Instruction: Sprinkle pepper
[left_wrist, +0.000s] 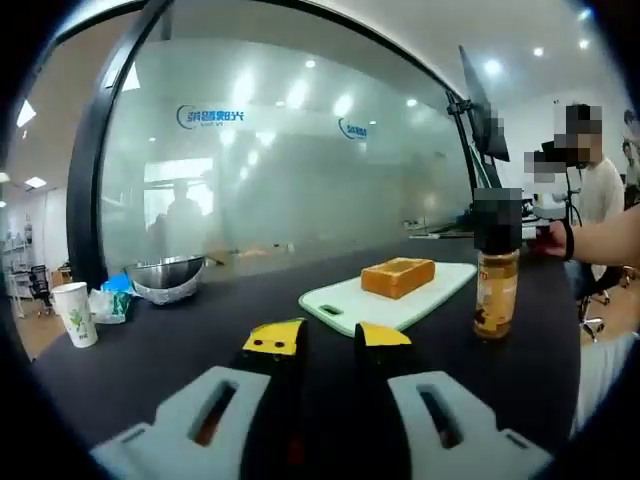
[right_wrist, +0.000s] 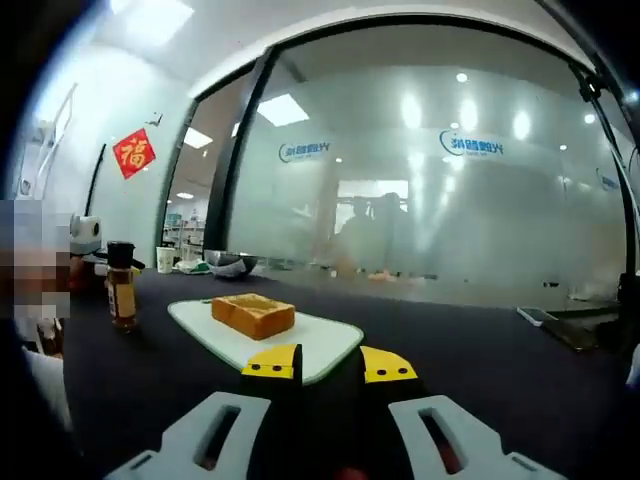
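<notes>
On the far left of your left gripper view a paper cup stands beside a crumpled wrapper, with a metal bowl just right of them, all on the dark bench. Toward the middle lies the white cutting board with a block of toast on it. Right of the board stands the pepper shaker — upright, dark cap on, amber body, untouched on the bench. A person's hand is close behind it at the far right.

Your left claw sits low over the bench with its jaws apart and nothing between them. In the right gripper view your right claw is likewise spread and empty, its tips just short of the board's near edge; there the shaker is well off to the left and the toast is ahead.

Neither claw is on the shaker yet, so the grasp comes first. The risks, as I judge them: the shaker is tall and narrow, so a jaw nudging it off-centre could tip it over; a smooth body may slip if you pinch it too high. The other hand near it could get in your way. When you tilt it — do so over the toast, or pepper lands on the board or bench.
</notes>
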